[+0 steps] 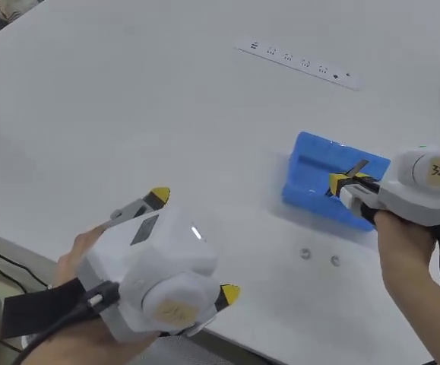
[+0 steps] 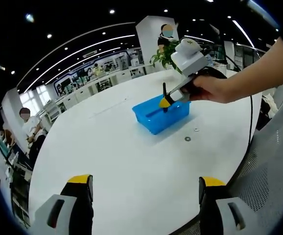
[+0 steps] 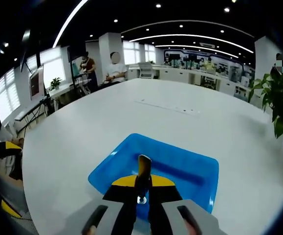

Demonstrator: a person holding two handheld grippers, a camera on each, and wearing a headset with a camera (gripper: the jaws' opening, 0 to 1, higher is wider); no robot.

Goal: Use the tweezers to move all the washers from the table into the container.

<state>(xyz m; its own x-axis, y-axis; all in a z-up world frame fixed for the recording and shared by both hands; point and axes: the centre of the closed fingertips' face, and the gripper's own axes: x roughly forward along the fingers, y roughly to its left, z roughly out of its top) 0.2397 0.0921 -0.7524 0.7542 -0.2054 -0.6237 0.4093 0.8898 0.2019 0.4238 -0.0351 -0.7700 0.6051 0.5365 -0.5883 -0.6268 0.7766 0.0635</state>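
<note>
Tweezers (image 1: 355, 169) are clamped in the right tongs (image 1: 346, 182) over the container (image 1: 311, 156). 2 washers (image 1: 305, 254) are seen on bare table (image 1: 128, 99) beside it. The left tongs (image 2: 146, 180) are held wide at the near edge.

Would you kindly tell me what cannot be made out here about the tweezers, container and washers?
- Tweezers tip: too small and blurred in the right gripper view to tell whether it holds a washer.
- Container inside: hidden by its near wall in the left gripper view; partly covered by the right gripper in the head view.
- Two washers on the table: too small for detail in the head view.
</note>
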